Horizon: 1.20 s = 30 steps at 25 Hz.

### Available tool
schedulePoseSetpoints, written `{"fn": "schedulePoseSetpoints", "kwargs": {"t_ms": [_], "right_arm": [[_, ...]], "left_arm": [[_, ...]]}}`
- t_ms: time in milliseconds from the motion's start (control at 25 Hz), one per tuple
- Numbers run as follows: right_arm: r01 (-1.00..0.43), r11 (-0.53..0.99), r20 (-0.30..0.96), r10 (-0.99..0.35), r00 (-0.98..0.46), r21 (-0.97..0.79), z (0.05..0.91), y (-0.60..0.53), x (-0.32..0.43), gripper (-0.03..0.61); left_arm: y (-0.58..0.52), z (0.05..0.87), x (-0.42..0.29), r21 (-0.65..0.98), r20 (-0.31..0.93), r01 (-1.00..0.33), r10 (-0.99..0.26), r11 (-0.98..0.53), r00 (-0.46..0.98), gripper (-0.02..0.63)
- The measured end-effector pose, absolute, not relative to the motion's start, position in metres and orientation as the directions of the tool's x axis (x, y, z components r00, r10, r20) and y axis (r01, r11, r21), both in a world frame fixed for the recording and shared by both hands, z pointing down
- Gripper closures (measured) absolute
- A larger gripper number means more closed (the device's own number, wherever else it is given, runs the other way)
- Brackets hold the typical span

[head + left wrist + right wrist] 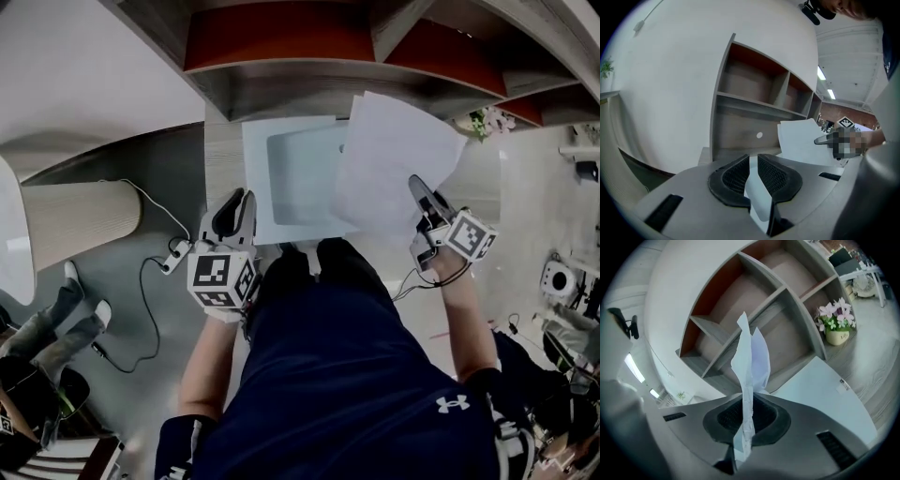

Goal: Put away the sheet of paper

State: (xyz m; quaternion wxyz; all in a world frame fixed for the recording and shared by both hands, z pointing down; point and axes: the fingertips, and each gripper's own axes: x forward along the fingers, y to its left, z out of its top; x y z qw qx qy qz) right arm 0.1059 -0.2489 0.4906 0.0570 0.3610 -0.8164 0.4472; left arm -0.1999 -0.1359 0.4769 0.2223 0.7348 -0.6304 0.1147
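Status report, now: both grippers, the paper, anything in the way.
Right gripper shut on the sheet of paper, partly over the white tray. Left gripper: jaws around the tray's edge, grip unclear. Tray's visible part bare.

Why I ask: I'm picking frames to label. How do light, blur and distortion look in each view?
Head view: dim, shelf edges bowed, paper brightest, little blur. Left gripper view: fisheye with black corners, a mosaic patch at right, tray rim sharp between the jaws. Right gripper view: same fisheye, paper sharp in the shut jaws.
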Motion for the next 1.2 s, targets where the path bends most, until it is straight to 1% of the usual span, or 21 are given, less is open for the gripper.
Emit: {"fn": "schedulePoseSetpoints", "kwargs": {"t_ms": [120,200,400,480,600,680,760,880,1200], "right_arm": [[-0.543,0.277,0.388,-0.457,-0.800,-0.793,0.506,-0.258,0.097,0.555],[-0.496,0.270,0.370,-0.405,-0.836,-0.826,0.513,-0.263,0.093,0.557],[-0.449,0.277,0.376,-0.278,-0.884,-0.850,0.543,-0.281,0.098,0.555],[-0.465,0.278,0.408,-0.238,-0.881,-0.841,0.565,-0.290,0.108,0.555],[-0.613,0.251,0.579,-0.201,-0.790,-0.749,0.614,-0.299,0.139,0.555],[-0.658,0.224,0.635,-0.175,-0.753,-0.719,0.638,-0.301,0.147,0.555],[-0.664,0.208,0.646,-0.153,-0.748,-0.719,0.652,-0.302,0.148,0.555],[-0.628,0.168,0.615,-0.128,-0.778,-0.760,0.657,-0.299,0.137,0.555],[-0.635,0.176,0.624,-0.115,-0.773,-0.753,0.666,-0.298,0.123,0.555]], "left_arm": [[-0.141,0.491,-0.199,0.136,0.470,-0.987,-0.871,-0.087,0.142,0.549],[-0.141,0.498,-0.200,0.112,0.483,-0.991,-0.868,-0.069,0.115,0.549],[-0.140,0.501,-0.204,0.105,0.494,-0.994,-0.867,-0.025,0.074,0.549],[-0.139,0.503,-0.206,0.095,0.500,-0.995,-0.864,-0.013,0.059,0.549],[-0.135,0.509,-0.210,0.086,0.516,-0.996,-0.856,0.003,0.042,0.549],[-0.133,0.511,-0.210,0.085,0.522,-0.996,-0.852,0.011,0.035,0.549],[-0.131,0.510,-0.209,0.085,0.523,-0.996,-0.852,0.014,0.033,0.549],[-0.128,0.512,-0.208,0.094,0.529,-0.995,-0.848,0.015,0.037,0.549],[-0.121,0.515,-0.206,0.116,0.537,-0.993,-0.843,0.038,0.030,0.549]]}}
